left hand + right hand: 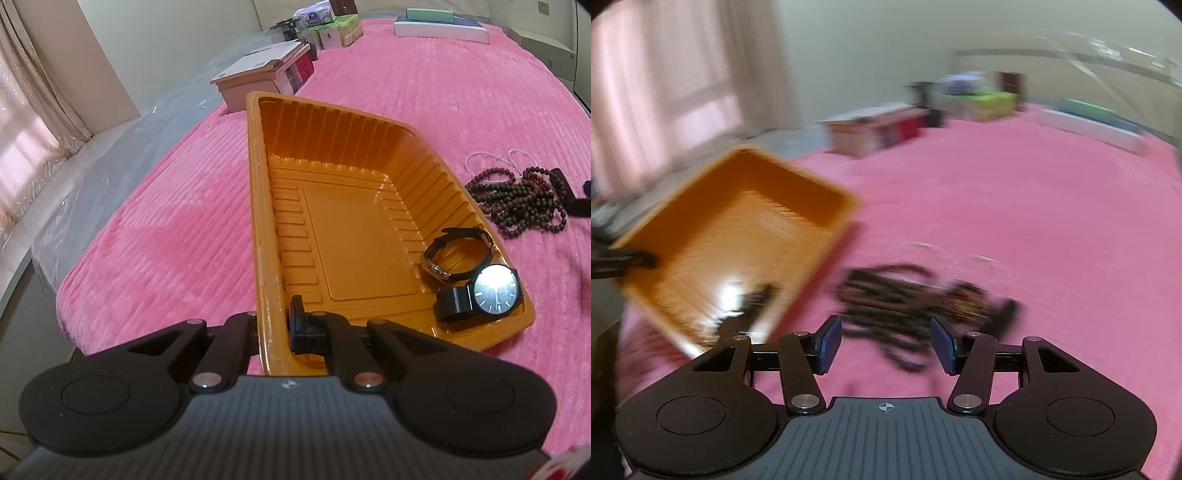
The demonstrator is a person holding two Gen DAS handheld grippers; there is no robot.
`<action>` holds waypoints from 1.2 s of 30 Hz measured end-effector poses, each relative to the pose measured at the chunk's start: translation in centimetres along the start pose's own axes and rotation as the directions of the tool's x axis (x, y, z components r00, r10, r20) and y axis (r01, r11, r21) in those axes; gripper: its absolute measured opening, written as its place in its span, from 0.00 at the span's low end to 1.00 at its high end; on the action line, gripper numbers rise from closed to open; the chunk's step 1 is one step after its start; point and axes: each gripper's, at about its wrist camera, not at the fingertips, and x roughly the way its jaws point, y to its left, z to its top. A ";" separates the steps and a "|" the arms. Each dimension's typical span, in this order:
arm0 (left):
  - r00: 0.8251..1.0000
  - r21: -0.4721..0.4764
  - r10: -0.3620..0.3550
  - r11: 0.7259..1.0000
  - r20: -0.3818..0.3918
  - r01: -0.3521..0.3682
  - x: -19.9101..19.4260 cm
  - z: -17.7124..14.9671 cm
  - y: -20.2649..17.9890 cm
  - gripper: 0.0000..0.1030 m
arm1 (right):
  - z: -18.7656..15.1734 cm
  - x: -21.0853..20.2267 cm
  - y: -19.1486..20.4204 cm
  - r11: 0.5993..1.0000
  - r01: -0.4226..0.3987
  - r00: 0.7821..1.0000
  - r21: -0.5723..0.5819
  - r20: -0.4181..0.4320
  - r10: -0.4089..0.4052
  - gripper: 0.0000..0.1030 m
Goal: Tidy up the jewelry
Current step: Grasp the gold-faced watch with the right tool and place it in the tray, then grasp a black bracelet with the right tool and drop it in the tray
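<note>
An orange plastic tray (255, 206) lies on the pink blanket. My left gripper (275, 321) is shut on the tray's near rim, one finger inside the wall and one outside. Two watches rest in the tray's near right corner: a black one with a shiny face (495, 291) and a gold-cased one with a black strap (458, 254). A tangled pile of dark bead bracelets (517, 199) lies to the right of the tray, with thin white bead strands (487, 155) behind it. In the blurred right wrist view my right gripper (886, 339) stands open over the near side of the bead pile (908, 299), with nothing gripped.
The pink blanket (424, 92) covers a bed whose left edge drops off near the tray. Boxes (258, 77) stand just behind the tray. More boxes and tissue packs (332, 26) and a flat white box (439, 27) stand along the far side.
</note>
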 end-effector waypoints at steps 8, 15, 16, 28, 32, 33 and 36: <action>1.000 0.004 0.002 1.000 -0.004 -0.002 0.1 0.0 -0.1 0.03 | -0.4 1.2 -3.9 0.992 0.104 0.994 0.072 -0.050 -0.101 0.52; 1.000 0.000 0.001 1.000 -0.008 -0.001 0.1 0.1 -0.1 0.03 | -0.5 2.9 -3.2 0.981 0.196 0.977 -0.016 -0.086 -0.196 0.51; 1.000 -0.001 0.001 1.000 -0.008 -0.001 0.1 0.1 0.0 0.03 | -0.5 3.0 -3.2 0.974 0.224 0.971 -0.023 -0.081 -0.226 0.51; 1.000 -0.005 0.002 1.000 -0.014 -0.002 0.2 0.1 0.0 0.02 | 0.0 4.2 -4.4 0.980 0.199 0.976 -0.002 -0.085 -0.199 0.21; 1.000 0.002 0.006 1.000 -0.014 -0.006 0.2 0.2 -0.1 0.02 | 0.1 2.5 -4.2 0.974 0.228 0.973 0.005 -0.049 -0.227 0.21; 1.000 0.003 0.005 1.000 -0.014 -0.005 0.2 0.2 -0.1 0.02 | 0.1 2.2 -4.3 0.975 0.222 0.974 0.020 -0.047 -0.221 0.21; 1.000 0.004 0.004 1.000 -0.014 -0.004 0.1 0.2 0.0 0.02 | 0.5 1.3 -4.1 0.981 0.184 0.983 0.060 -0.037 -0.182 0.21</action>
